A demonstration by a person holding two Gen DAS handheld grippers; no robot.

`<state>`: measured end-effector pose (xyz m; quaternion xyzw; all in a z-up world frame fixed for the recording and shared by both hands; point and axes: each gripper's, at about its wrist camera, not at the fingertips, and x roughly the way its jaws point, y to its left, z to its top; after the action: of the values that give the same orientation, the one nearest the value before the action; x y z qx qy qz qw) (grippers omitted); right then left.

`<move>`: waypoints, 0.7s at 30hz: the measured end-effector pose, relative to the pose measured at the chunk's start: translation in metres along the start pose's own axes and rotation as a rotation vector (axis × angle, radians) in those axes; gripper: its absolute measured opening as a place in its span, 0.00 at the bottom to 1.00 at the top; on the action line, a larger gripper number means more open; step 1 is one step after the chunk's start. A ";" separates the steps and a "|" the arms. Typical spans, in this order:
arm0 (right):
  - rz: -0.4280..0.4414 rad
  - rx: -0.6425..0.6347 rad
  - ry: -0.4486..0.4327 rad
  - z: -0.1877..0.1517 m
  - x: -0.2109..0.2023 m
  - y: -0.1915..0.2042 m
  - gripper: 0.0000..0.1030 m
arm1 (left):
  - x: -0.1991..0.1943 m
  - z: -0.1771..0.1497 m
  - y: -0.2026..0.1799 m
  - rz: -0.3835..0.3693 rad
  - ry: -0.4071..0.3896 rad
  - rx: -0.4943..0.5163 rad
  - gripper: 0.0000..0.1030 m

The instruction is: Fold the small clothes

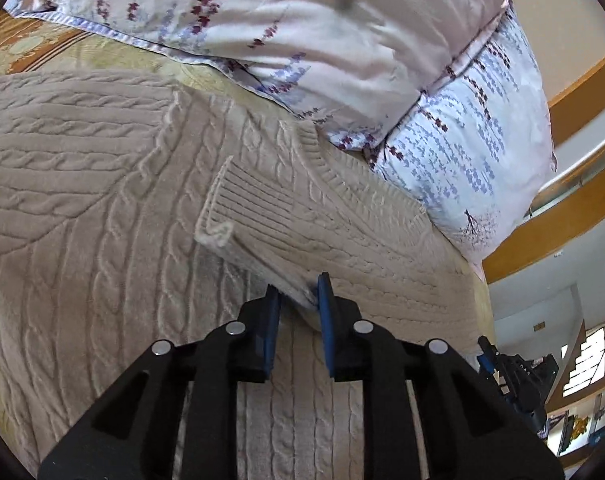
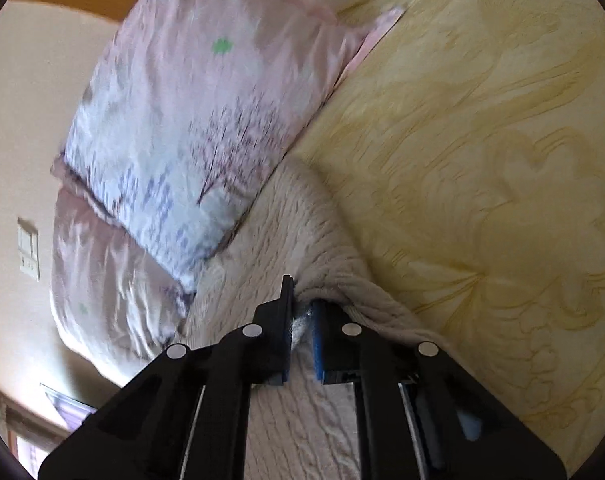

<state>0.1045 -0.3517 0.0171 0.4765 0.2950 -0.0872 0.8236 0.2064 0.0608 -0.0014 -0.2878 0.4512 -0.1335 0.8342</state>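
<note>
A beige cable-knit sweater (image 1: 102, 184) lies spread on the bed. One sleeve is folded across its body, with the ribbed cuff (image 1: 238, 208) lying on top. My left gripper (image 1: 298, 292) is shut on that sleeve, a little behind the cuff. In the right wrist view the same sweater (image 2: 286, 232) runs up from my right gripper (image 2: 302, 304), which is shut on a raised fold of its edge. The right gripper's body also shows at the right edge of the left wrist view (image 1: 514, 372).
A yellow patterned bedspread (image 2: 482, 160) covers the bed. Two floral pillows (image 1: 342, 32) lie against the sweater's far side, also in the right wrist view (image 2: 182, 120). A wooden headboard (image 1: 582, 92) and a wall with a switch plate (image 2: 28, 248) stand behind.
</note>
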 end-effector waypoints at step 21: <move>-0.117 -0.374 -0.116 -0.058 -0.043 0.070 0.80 | -0.135 -0.007 0.084 0.130 -0.222 -0.055 0.61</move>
<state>0.0758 -0.2718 0.0711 0.2915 0.2854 -0.1058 0.9068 0.1218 0.1905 0.0366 -0.2936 0.3773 -0.0338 0.8777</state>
